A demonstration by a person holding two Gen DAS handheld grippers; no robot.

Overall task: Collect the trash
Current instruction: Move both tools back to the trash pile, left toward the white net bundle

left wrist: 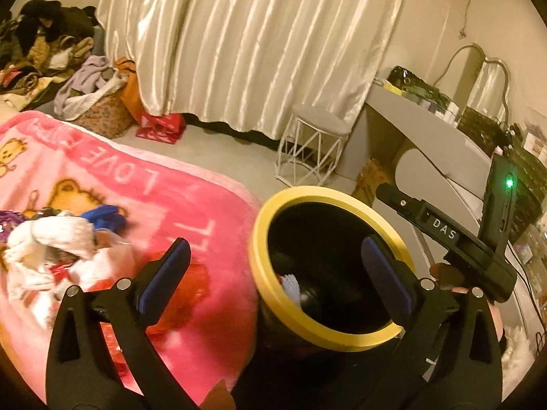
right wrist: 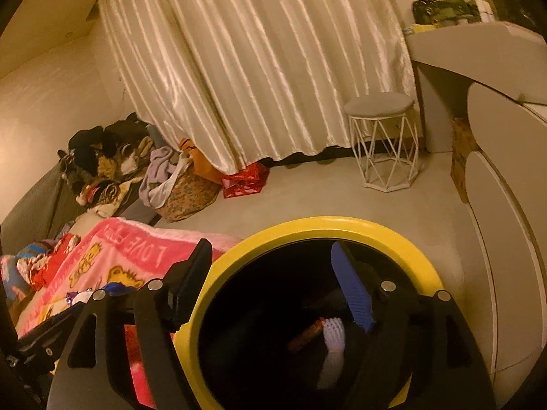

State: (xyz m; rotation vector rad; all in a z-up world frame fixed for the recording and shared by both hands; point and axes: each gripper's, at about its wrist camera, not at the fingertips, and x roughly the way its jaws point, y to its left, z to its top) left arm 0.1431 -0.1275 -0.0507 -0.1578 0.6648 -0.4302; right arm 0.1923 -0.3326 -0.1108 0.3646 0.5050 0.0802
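Trash (left wrist: 51,253) is lying heaped on the pink blanket (left wrist: 191,212) beside the yellow-rimmed bin (left wrist: 328,338). Left tongs (left wrist: 273,273) and right tongs (right wrist: 273,280) are both spreading wide, gripping nothing. Risk: a finger is straddling the rim and could be tipping it; open floor (right wrist: 324,191) is lying beyond.

Both wrist views — close above bin (left wrist: 328,266)

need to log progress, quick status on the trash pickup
Left gripper and right gripper both open, empty, over the yellow-rimmed bin. White trash already inside. More litter on the pink blanket. Nothing blocking.
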